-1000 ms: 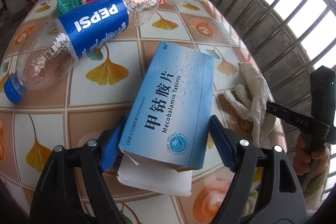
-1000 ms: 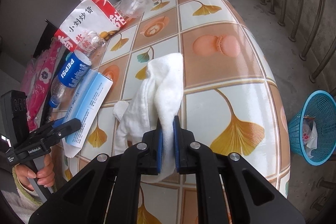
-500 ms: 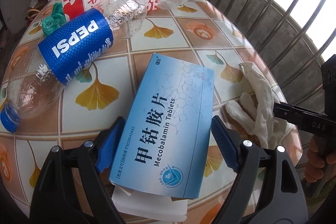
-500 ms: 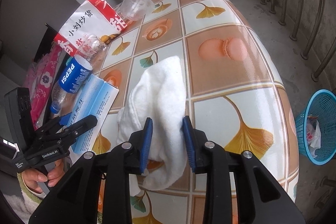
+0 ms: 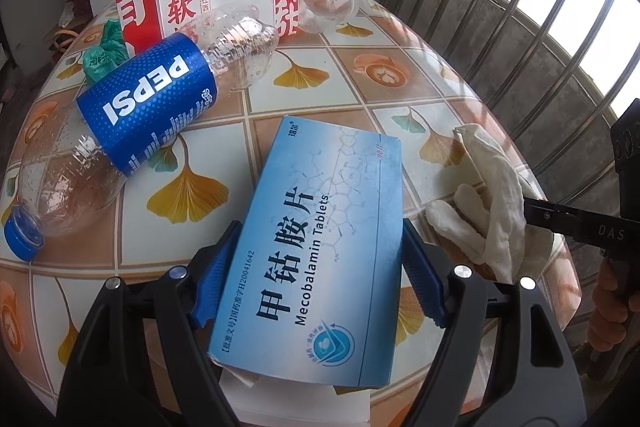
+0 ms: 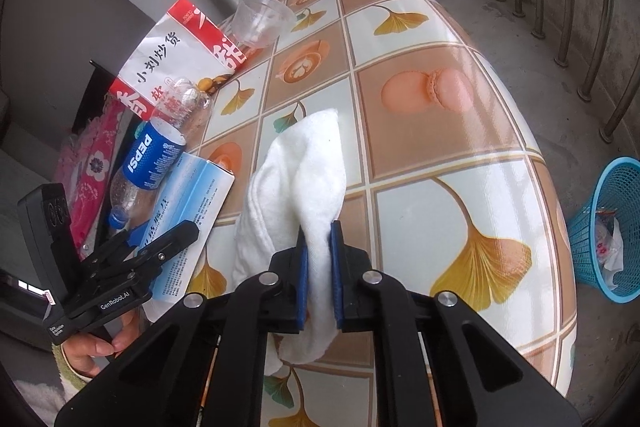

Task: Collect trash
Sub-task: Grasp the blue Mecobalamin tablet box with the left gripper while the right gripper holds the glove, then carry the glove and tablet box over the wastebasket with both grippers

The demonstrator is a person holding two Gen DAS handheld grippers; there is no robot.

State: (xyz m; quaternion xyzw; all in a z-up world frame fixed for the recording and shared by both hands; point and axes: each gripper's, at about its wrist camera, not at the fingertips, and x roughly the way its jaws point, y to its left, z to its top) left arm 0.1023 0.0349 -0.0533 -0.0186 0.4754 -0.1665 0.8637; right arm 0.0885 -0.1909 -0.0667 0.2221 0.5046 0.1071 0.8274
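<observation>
Right gripper [image 6: 319, 273]: closed on a fold of the white cloth [image 6: 304, 171], which is draped on the table [image 6: 460, 147].
Left gripper [image 5: 320, 279]: jaws are closing around the blue tablet box [image 5: 320, 239]; the pads are at its long edges, and contact cannot be confirmed.
Cloth handling: judged soft, light and limp; best pinched at a bunched fold.
Box handling: judged light, thin card, easily crushed; best held across the width.
Basket [image 6: 608, 231]: stands on the floor beside the table.

Both wrist views look steeply down, sharing the table [image 5: 352, 99].
</observation>
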